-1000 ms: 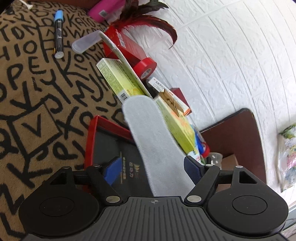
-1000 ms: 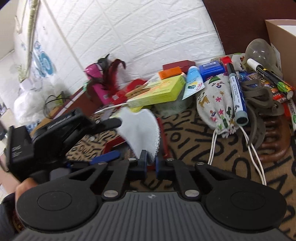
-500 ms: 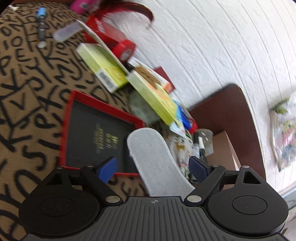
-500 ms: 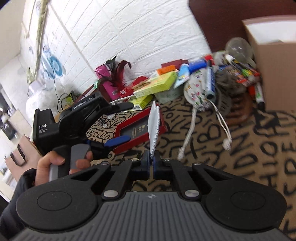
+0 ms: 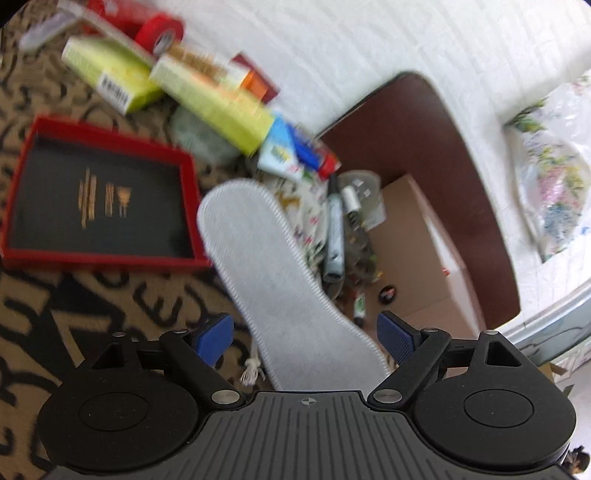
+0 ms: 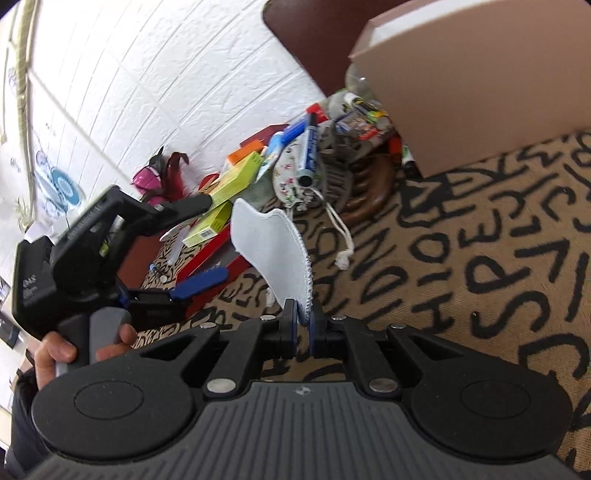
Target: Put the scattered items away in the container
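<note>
A white felt insole point(image 6: 266, 243) sticks up from my right gripper point(image 6: 303, 321). Its pads pinch the insole's heel edge while the jaws are opening a touch. In the left wrist view the same insole point(image 5: 266, 266) runs up between the blue pads of my left gripper point(image 5: 304, 332), which stands wide open and does not touch it. The right wrist view shows the left gripper point(image 6: 195, 243) beside the insole, held by a person's hand point(image 6: 55, 350). The brown cardboard box point(image 6: 480, 85) stands at the upper right, also seen past the insole as the box point(image 5: 413, 251).
A red-rimmed black tray point(image 5: 110, 131) lies on the lettered cloth at left. Against the white wall sits a heap: yellow-green cartons point(image 5: 221, 107), red tape point(image 5: 162, 29), a floral drawstring pouch point(image 6: 291, 181), markers point(image 6: 310, 147), a wooden ring. A dark brown board stands behind the box.
Both views have swung toward the cardboard box, which is now larger. The insole travelled with the right gripper and turned from edge-on to broadside. The left jaws widened slightly.
</note>
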A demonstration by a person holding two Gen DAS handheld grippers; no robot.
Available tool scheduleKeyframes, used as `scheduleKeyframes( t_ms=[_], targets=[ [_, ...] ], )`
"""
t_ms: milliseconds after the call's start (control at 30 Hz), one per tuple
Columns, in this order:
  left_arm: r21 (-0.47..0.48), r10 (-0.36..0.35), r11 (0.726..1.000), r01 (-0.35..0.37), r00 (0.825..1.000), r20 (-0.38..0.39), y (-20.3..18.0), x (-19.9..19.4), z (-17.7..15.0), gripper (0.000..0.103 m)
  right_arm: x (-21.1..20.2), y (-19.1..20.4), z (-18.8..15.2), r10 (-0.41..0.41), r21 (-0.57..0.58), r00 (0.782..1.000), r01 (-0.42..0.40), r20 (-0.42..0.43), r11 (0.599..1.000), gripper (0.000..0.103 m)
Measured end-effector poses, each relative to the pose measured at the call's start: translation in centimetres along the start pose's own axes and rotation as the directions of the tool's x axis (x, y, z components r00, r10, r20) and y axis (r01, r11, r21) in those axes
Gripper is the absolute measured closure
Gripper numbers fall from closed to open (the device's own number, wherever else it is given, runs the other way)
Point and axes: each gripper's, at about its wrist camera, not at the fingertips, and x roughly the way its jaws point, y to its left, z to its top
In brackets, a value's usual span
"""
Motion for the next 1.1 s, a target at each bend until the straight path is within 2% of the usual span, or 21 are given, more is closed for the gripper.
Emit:
scheduleKeyframes(
  t_ms=[100, 300, 333, 433, 467, 500, 533, 600, 633, 700, 733, 767, 800, 833, 933, 1000, 1067, 1100],
  targets=[
    [-0.061, -0.006, 0.998, 0.004, 1.000, -0.018, 0.6, 1.8, -0.3, 0.011, -0.1, -0.5, 0.0, 0.000, 0.011, 1.000, 0.000, 0.000, 1.000, 0.095],
    [-0.106, -0.001, 0.994, 0.006, 0.999, 0.051, 0.2, 3.4, 0.7, 0.013, -0.2, -1.2, 0.3, -0.019, 0.017, 1.000, 0.019, 0.000, 1.000, 0.094],
    [-0.104, 0.006, 0.995, -0.001, 0.998, 0.056, 0.1, 3.7, 0.9, 0.022, -0.3, -1.3, 0.5, -0.023, 0.017, 1.000, 0.023, 0.003, 1.000, 0.094],
    [-0.088, 0.030, 0.996, -0.026, 0.999, 0.045, -0.1, 4.5, 1.4, 0.062, -0.4, -1.6, 0.9, -0.042, 0.011, 0.999, 0.042, 0.015, 0.999, 0.094],
    [-0.082, 0.037, 0.996, -0.034, 0.999, 0.040, -0.1, 4.8, 1.5, 0.070, -0.5, -1.6, 1.1, -0.055, 0.002, 0.998, 0.055, 0.024, 0.999, 0.094],
    [-0.072, 0.042, 0.997, -0.039, 0.998, 0.038, -0.2, 5.0, 1.5, 0.074, -0.5, -1.5, 1.2, -0.069, -0.010, 0.997, 0.069, 0.033, 0.998, 0.094],
    [-0.054, 0.046, 0.998, -0.044, 0.998, 0.036, -0.3, 5.0, 1.4, 0.083, -0.5, -1.5, 1.4, -0.082, -0.021, 0.996, 0.083, 0.041, 0.996, 0.094],
    [-0.020, 0.058, 0.998, -0.057, 0.998, 0.040, -0.6, 5.1, 1.1, 0.083, -0.4, -1.4, 1.6, -0.101, -0.033, 0.994, 0.103, 0.049, 0.994, 0.092],
    [-0.015, 0.061, 0.998, -0.061, 0.997, 0.042, -0.6, 4.9, 0.9, 0.083, -0.4, -1.4, 1.7, -0.108, -0.037, 0.993, 0.110, 0.053, 0.993, 0.090],
    [-0.040, 0.060, 0.997, -0.058, 0.997, 0.043, -0.5, 4.6, 0.9, 0.073, -0.3, -1.4, 1.8, -0.121, -0.045, 0.991, 0.124, 0.064, 0.991, 0.082],
    [-0.062, 0.068, 0.996, -0.065, 0.996, 0.050, -0.4, 4.3, 1.0, 0.057, -0.3, -1.4, 1.8, -0.124, -0.051, 0.990, 0.128, 0.068, 0.990, 0.080],
    [-0.081, 0.075, 0.994, -0.070, 0.995, 0.059, -0.2, 3.9, 1.2, 0.035, -0.3, -1.3, 1.8, -0.124, -0.056, 0.990, 0.128, 0.072, 0.990, 0.076],
    [-0.096, 0.083, 0.993, -0.076, 0.994, 0.072, -0.1, 3.5, 1.4, 0.027, -0.3, -1.3, 1.8, -0.122, -0.060, 0.990, 0.127, 0.074, 0.990, 0.076],
    [-0.106, 0.094, 0.991, -0.084, 0.991, 0.093, 0.0, 3.1, 1.7, 0.023, -0.3, -1.2, 1.8, -0.122, -0.064, 0.990, 0.127, 0.075, 0.990, 0.076],
    [-0.100, 0.125, 0.989, -0.110, 0.980, 0.154, 0.1, 2.2, 3.1, 0.022, -0.2, -1.2, 1.8, -0.127, -0.071, 0.989, 0.133, 0.076, 0.989, 0.076],
    [-0.104, 0.136, 0.988, -0.119, 0.975, 0.176, 0.1, 1.9, 4.3, 0.018, -0.1, -1.2, 1.8, -0.134, -0.072, 0.988, 0.140, 0.077, 0.988, 0.076],
    [-0.078, 0.133, 0.990, -0.121, 0.977, 0.165, -0.2, 2.4, 5.5, 0.008, -0.1, -1.3, 1.9, -0.142, -0.074, 0.987, 0.147, 0.078, 0.986, 0.076],
    [-0.071, 0.132, 0.990, -0.123, 0.981, 0.142, -0.3, 2.8, 6.1, 0.007, -0.1, -1.3, 1.9, -0.144, -0.074, 0.986, 0.150, 0.079, 0.986, 0.076]
  ],
)
